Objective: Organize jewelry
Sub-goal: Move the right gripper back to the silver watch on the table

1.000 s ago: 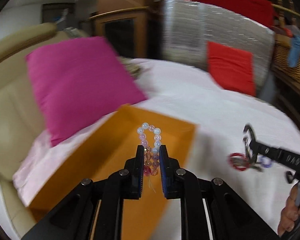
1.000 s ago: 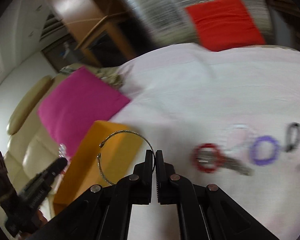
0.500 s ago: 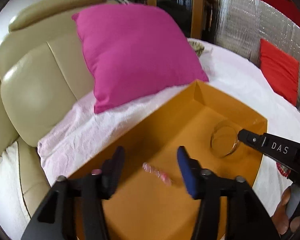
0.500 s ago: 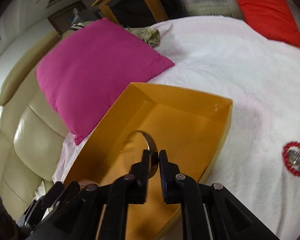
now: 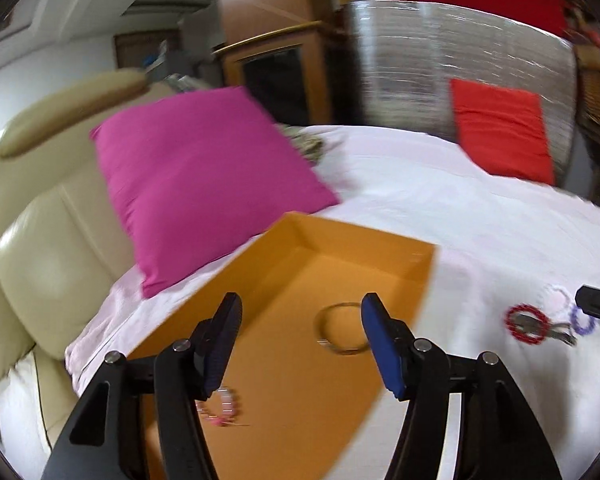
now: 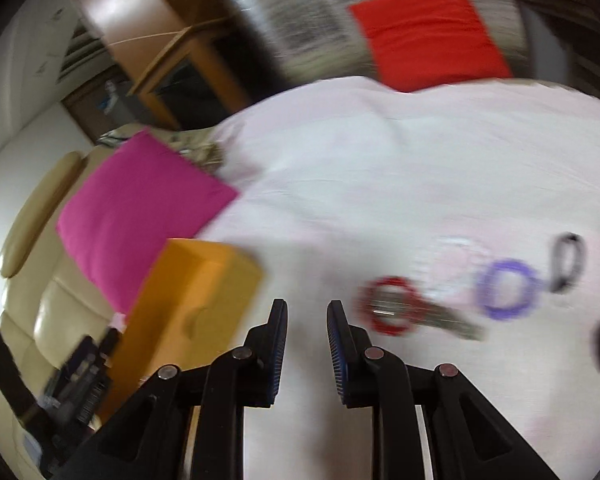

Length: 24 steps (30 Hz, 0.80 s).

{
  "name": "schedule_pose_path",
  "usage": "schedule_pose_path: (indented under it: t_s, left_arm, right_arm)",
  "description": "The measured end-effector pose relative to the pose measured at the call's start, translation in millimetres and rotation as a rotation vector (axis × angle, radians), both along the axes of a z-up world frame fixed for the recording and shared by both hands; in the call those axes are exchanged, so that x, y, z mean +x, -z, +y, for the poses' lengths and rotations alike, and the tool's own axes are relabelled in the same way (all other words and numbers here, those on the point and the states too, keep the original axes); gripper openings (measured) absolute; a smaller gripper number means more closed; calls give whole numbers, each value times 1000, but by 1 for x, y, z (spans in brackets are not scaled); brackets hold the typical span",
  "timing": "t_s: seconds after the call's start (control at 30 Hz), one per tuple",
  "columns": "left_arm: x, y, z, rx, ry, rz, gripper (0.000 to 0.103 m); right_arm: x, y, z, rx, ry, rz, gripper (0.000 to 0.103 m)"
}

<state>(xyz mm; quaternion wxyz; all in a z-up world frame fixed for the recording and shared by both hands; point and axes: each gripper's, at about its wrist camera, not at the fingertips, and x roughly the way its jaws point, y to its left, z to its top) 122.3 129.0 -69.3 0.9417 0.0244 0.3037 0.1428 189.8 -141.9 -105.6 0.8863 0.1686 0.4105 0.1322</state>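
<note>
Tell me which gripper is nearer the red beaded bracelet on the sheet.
Right. The right gripper hovers open just beside the red beaded bracelet. The left gripper is open over the orange box, with the bracelet off to its right.

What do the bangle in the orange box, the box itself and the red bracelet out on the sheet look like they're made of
The bangle looks like thin silvery metal: it glints and keeps a stiff round hoop. The orange box seems to be matte card or paperboard, with flat walls, crisp folded corners and no shine. The red bracelet appears to be small beads, likely plastic or glass; blur leaves that open.
</note>
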Motion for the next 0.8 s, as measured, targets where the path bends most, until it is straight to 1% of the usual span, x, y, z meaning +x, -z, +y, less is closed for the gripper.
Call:
schedule_pose_path:
  t_s: [0.07, 0.13, 0.23, 0.3, 0.43, 0.57, 0.6, 0.63, 0.67, 0.7, 0.77, 0.8]
  left_arm:
    - [5, 1, -21, 12, 39, 4, 63]
    - [9, 2, -36, 24, 67, 11, 64]
    - [18, 7, -49, 46, 87, 28, 64]
    - [23, 11, -51, 51, 86, 46, 64]
    - [31, 18, -52, 49, 76, 77, 64]
    - [33, 22, -52, 51, 78, 88, 64]
    - [33, 22, -52, 53, 78, 90, 64]
    - [33, 23, -52, 55, 78, 94, 64]
    - [33, 24, -52, 55, 77, 97, 64]
    - [34, 24, -52, 54, 77, 101, 64]
    - [33, 25, -51, 51, 76, 104, 64]
    - [34, 25, -52, 50, 77, 104, 64]
  right_arm:
    - [8, 16, -22, 5, 3, 63, 23]
    - [14, 29, -35, 28, -2, 77, 23]
    - [26, 45, -43, 16, -21, 102, 23]
    - [32, 48, -42, 6, -32, 97, 23]
    - [40, 49, -34, -61, -49, 61, 23]
    - [44, 64, -30, -117, -81, 100, 24]
    - [43, 64, -31, -122, -89, 90, 24]
    - [43, 63, -30, -133, -97, 82, 21]
    - [41, 62, -30, -139, -103, 78, 13]
    - [40, 62, -31, -137, -106, 77, 8]
    - [35, 60, -34, -143, -103, 71, 4]
    - [32, 58, -36, -139, -103, 69, 4]
